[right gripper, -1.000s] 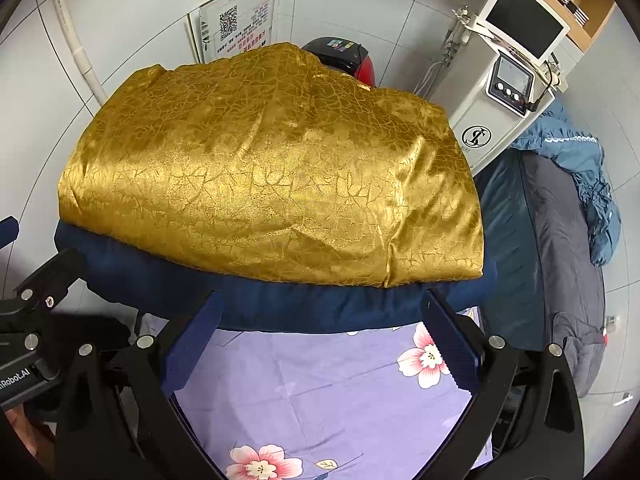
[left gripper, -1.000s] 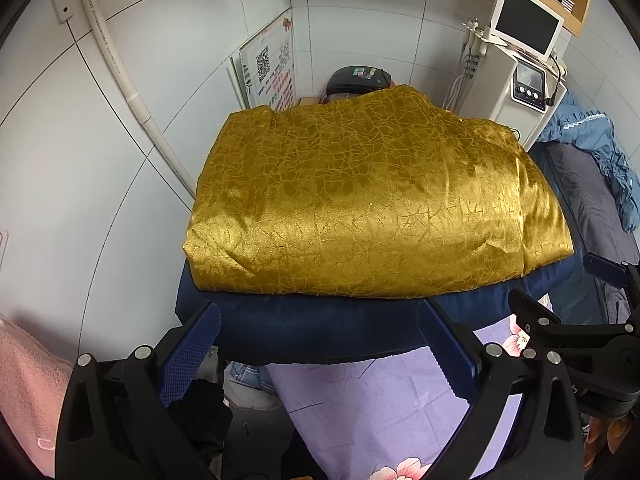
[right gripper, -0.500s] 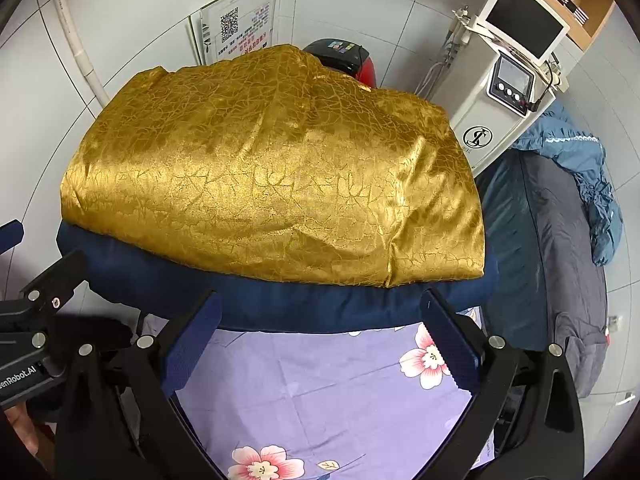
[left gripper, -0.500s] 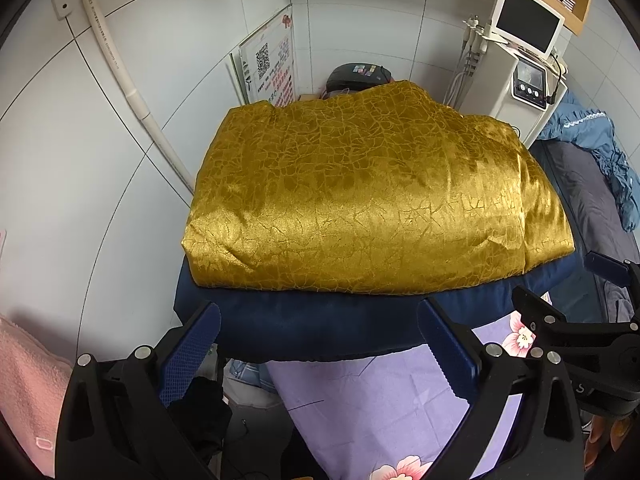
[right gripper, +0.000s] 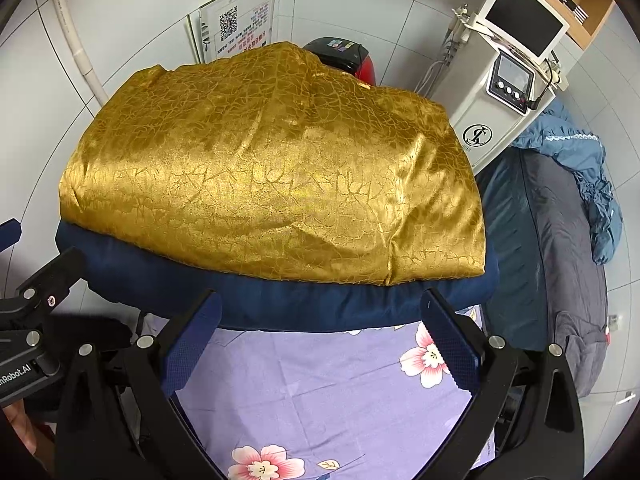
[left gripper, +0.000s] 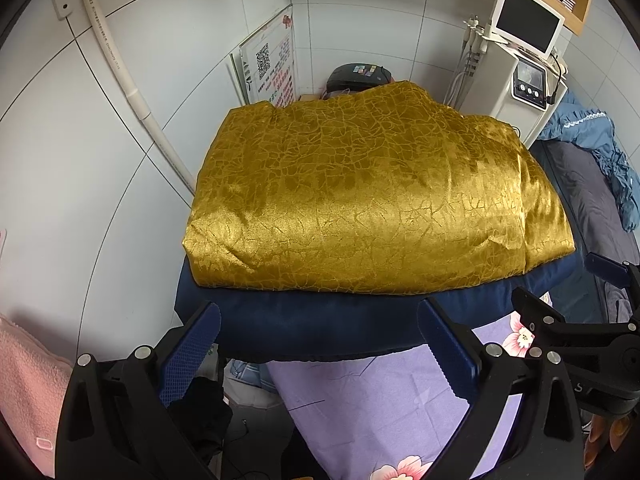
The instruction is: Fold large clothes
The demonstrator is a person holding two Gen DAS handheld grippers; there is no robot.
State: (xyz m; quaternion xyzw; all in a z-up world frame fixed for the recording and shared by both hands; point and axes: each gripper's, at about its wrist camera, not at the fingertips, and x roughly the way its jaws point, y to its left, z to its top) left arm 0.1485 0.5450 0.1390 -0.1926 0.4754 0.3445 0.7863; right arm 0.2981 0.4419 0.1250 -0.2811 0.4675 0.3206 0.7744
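Garment: gold cloth [left gripper: 372, 208] folded, lying on navy layer [left gripper: 320, 324].
L gripper [left gripper: 320, 344]: fingers spread, grasping nothing.
R gripper [right gripper: 320, 328]: fingers spread, empty, above floral sheet [right gripper: 320, 392].

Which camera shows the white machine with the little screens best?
The right wrist view: the white machine shows its monitor, dial panel and round logo on the side. In the left wrist view the machine sits farther off at the edge, its lower part hidden behind the gold cloth.
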